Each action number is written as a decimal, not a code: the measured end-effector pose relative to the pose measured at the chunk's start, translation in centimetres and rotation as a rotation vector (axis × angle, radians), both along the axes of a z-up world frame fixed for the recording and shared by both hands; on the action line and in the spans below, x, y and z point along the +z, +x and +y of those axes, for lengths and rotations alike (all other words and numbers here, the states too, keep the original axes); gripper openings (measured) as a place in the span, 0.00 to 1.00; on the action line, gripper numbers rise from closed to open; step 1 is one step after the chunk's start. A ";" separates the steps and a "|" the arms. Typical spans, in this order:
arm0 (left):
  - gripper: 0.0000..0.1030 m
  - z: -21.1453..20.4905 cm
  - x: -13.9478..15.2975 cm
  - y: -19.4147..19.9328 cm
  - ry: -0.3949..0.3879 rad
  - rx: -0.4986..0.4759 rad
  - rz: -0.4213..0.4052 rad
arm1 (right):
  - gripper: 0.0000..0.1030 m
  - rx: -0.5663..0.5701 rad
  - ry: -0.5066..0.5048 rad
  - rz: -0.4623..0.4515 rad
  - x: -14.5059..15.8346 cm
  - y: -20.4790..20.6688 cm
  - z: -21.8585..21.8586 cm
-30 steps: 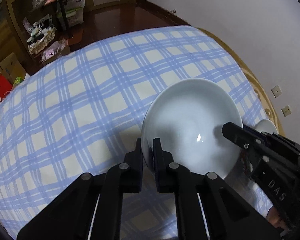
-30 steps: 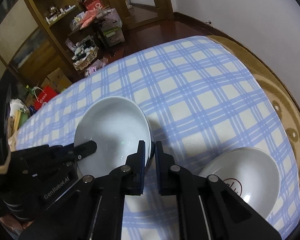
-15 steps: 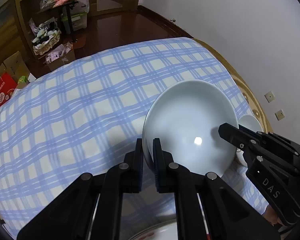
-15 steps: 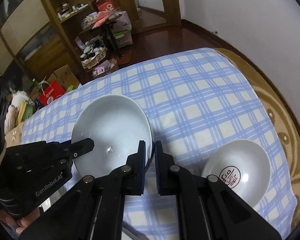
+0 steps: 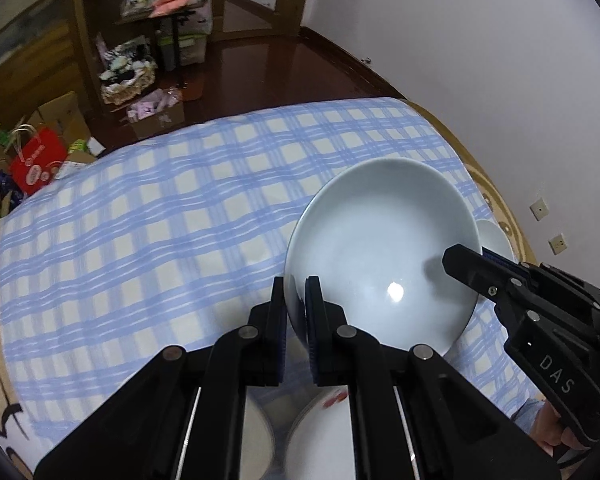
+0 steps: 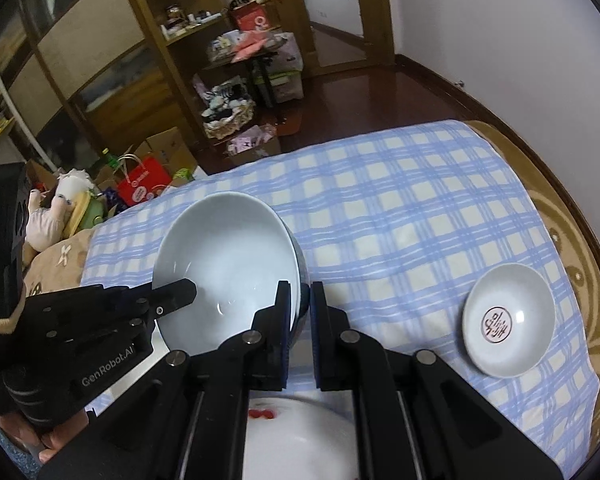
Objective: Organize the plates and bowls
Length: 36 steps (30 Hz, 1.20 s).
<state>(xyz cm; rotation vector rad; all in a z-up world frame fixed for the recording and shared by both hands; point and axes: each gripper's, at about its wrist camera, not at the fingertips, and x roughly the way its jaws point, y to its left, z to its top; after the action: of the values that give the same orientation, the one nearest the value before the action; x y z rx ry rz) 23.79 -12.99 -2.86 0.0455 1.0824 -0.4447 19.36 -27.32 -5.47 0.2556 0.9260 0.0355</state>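
Taking the large pale bowl (image 5: pixel 380 256) as the landmark, the scene reads from its left rim across to its right. On the left rim sits the left hand-held gripper (image 5: pixel 296 304), its jaws drawn narrow and pinching the bowl's wall between them. The bowl hangs clear above the checked cloth (image 5: pixel 160 240) that covers the surface, tipped a little toward the cameras. On the opposite rim the right hand-held gripper (image 6: pixel 300 308) is likewise narrowed onto the wall, so the bowl is carried between the two of them.

Below the bowl, at the near edge of both views, lie white dishes: one with a red mark (image 6: pixel 292 436), and another just left of it (image 5: pixel 260 432) seen only in part. Well to the right of the bowl, a small dish with a round printed emblem (image 6: pixel 508 316) rests alone on the cloth.

The step in hand looks like the carry: the bowl is lifted and being brought toward the dishes beneath. The next move would call for levelling it, centring it over whichever piece it is meant to nest on, lowering gently, and freeing both rims together so it does not tip. Which dish is the target cannot be told.
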 end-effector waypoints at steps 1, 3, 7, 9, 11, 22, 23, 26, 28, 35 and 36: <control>0.09 0.6 0.3 -0.3 -0.001 0.008 -0.003 | 0.09 0.005 0.000 -0.004 0.3 -0.2 0.6; 0.09 1.7 0.7 -0.8 0.001 0.022 0.002 | 0.09 0.017 0.005 -0.006 0.6 -0.5 1.5; 0.09 3.8 1.5 -2.3 0.025 0.018 -0.028 | 0.09 0.061 -0.006 -0.004 1.2 -1.4 3.8; 0.09 4.7 1.5 -2.9 0.032 0.026 -0.023 | 0.09 0.071 0.005 -0.005 1.3 -1.9 4.6; 0.09 5.6 1.4 -3.6 0.041 0.039 -0.020 | 0.09 0.083 0.021 -0.001 1.3 -2.3 5.4; 0.09 9.3 1.1 -6.2 0.050 0.087 -0.018 | 0.09 0.139 0.024 0.006 0.9 -4.2 9.0; 0.09 9.5 1.0 -6.3 0.049 0.089 -0.017 | 0.09 0.141 0.027 0.008 0.9 -4.2 9.1; 0.09 10.3 0.8 -6.7 0.047 0.094 -0.011 | 0.09 0.150 0.029 0.009 0.8 -4.5 9.7; 0.09 10.7 0.7 -7.0 0.053 0.098 -0.015 | 0.09 0.157 0.029 0.011 0.7 -4.6 10.2; 0.09 12.5 -0.5 -7.5 0.042 0.124 0.016 | 0.09 0.177 0.034 0.029 -0.2 -4.7 11.8; 0.09 12.8 -0.8 -7.6 0.042 0.129 0.023 | 0.09 0.180 0.034 0.032 -0.4 -4.7 12.0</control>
<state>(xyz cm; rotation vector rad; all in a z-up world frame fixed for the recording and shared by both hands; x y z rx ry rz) 16.23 -0.17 -3.69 0.0076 1.1099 -0.3076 14.69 -15.36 -5.91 0.2042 0.9785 0.2135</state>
